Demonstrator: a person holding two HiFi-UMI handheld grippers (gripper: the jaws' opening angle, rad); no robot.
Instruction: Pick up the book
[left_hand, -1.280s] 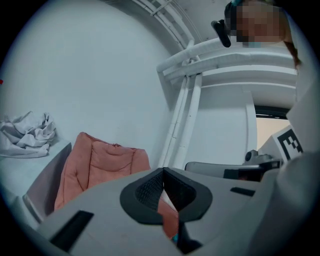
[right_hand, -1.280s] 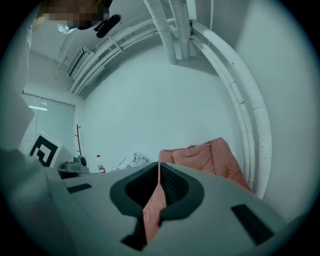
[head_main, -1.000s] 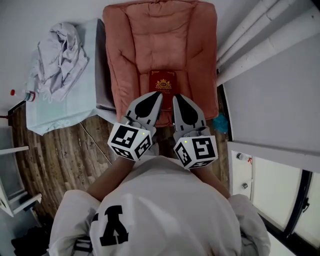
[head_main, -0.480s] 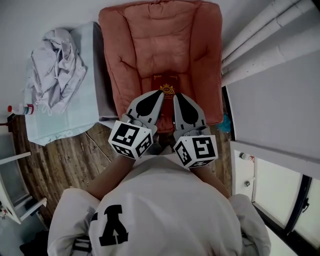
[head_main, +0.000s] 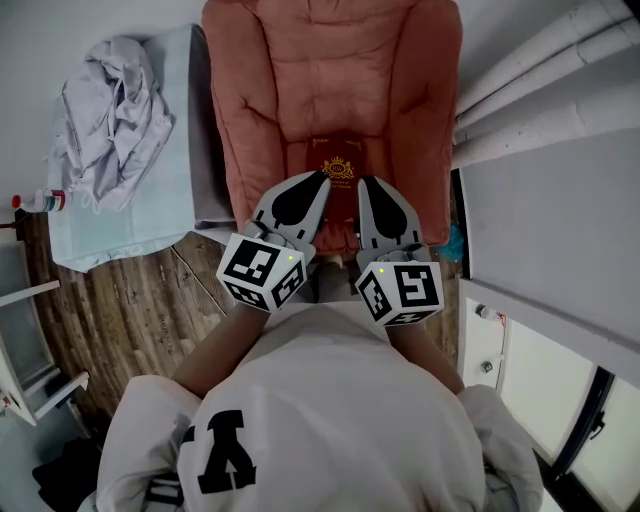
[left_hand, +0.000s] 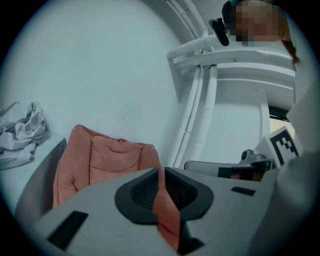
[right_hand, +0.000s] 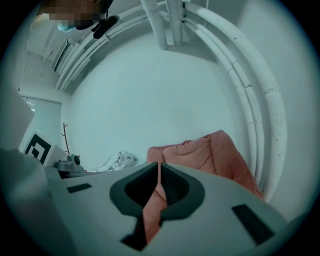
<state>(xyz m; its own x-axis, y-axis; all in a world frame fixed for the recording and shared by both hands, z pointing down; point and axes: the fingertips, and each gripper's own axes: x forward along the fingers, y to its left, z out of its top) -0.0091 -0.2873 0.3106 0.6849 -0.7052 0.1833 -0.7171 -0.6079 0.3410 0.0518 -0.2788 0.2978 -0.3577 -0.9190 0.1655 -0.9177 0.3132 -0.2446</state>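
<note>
Presently, a crumpled white cloth (head_main: 110, 120) lies on the pale table (head_main: 150, 215) at left. Grey left gripper (head_main: 318, 180): jaws clenched together, nothing between them. Dark red book with gold emblem (head_main: 338, 168) lies flat on the pink padded armchair (head_main: 330, 70) seat, just beyond both tips. Grey right gripper (head_main: 366, 184): likewise closed, empty.

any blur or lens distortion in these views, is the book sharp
Head view: even light, the book sharp enough to show its gold emblem. Left gripper view: heavy fisheye, dark round border, pipes bowed. Right gripper view: same fisheye, bluish cast.
</note>
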